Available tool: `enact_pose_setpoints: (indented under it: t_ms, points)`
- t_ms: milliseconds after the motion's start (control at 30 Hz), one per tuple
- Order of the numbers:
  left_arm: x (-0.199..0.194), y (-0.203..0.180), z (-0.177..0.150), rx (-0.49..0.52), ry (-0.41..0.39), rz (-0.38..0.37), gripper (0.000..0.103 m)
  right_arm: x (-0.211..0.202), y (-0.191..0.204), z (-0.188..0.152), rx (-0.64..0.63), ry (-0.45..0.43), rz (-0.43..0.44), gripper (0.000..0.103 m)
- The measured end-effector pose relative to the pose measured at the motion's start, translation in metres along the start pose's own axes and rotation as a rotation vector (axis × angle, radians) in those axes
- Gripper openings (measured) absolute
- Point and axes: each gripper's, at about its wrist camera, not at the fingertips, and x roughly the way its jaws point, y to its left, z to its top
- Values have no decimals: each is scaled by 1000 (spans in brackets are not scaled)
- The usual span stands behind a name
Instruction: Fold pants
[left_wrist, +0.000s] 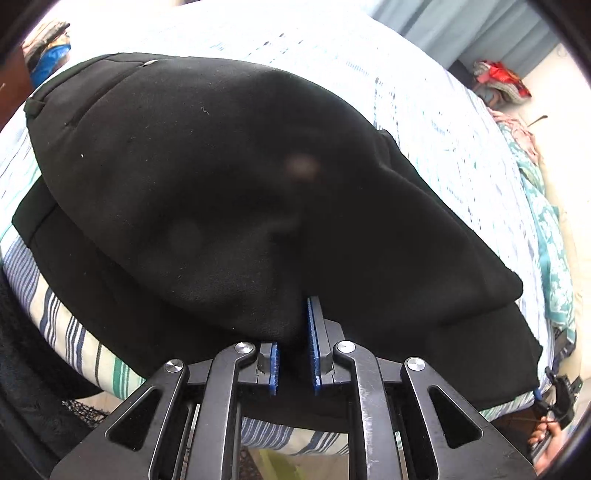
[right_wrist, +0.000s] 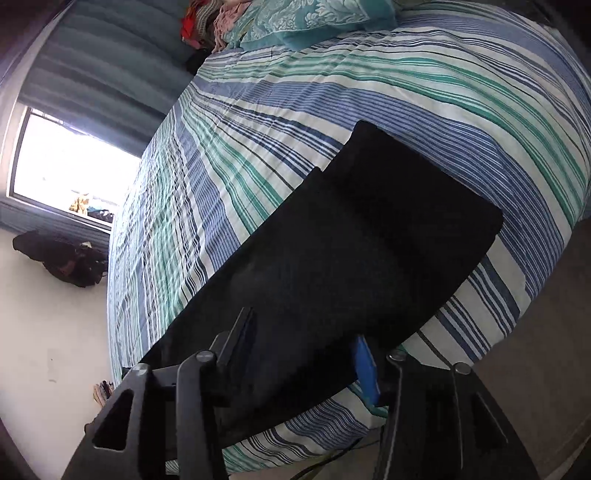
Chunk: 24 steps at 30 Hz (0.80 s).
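Black pants (left_wrist: 221, 177) lie on a striped bedspread (left_wrist: 424, 110), with one layer folded over another. My left gripper (left_wrist: 293, 332) is shut on a pinch of the black fabric at the near edge; its blue pads (left_wrist: 314, 343) clamp the cloth. In the right wrist view the pants (right_wrist: 351, 251) stretch across the striped bedspread (right_wrist: 295, 92). My right gripper (right_wrist: 303, 354) has its jaws wide apart around the near end of the pants, with one blue pad (right_wrist: 365, 373) showing at the right. The right gripper also shows small at the far right of the left wrist view (left_wrist: 561, 395).
Teal patterned pillows (right_wrist: 314, 18) and a heap of clothes (right_wrist: 199, 22) lie at the head of the bed. A window (right_wrist: 70, 166) and a dark bundle (right_wrist: 62, 258) on the floor are to the left. The bed's near edge drops to the floor.
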Motion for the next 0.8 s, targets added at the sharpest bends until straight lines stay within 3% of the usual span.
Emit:
enact_pose_setpoints:
  t_ms: [67,233,267,333,367,500,567,667,800]
  points:
    - [1,2,2,-8,-4,-11,13,-12,-10,1,45,-56,22,71]
    - [4,-1,6,-6,-27,-21,12,-15,-40,10,213,-81,101,67]
    - [3,-1,6,0,-28,-19,12,-11,-41,13,220,-62,99,60]
    - [0,-2,3,12,-35,-16,10,-7,-39,17,196,-43,72,36]
    - [-1,-4,3,16,-35,-17,8,-7,-34,19,163,-48,42,12]
    - [-18,-7,-2,31,-39,-55,7,-20,4,21,-96,-101,-139,12]
    - [-25,-12,-10,65,-36,-75,7,-33,12,19,-155,-149,-202,12]
    - [-21,-21,-20,121,0,-61,7,-37,0,25,-116,-153,-254,12]
    - [-12,-18,-19,109,48,-62,7,-30,-30,28,15,-113,-257,12]
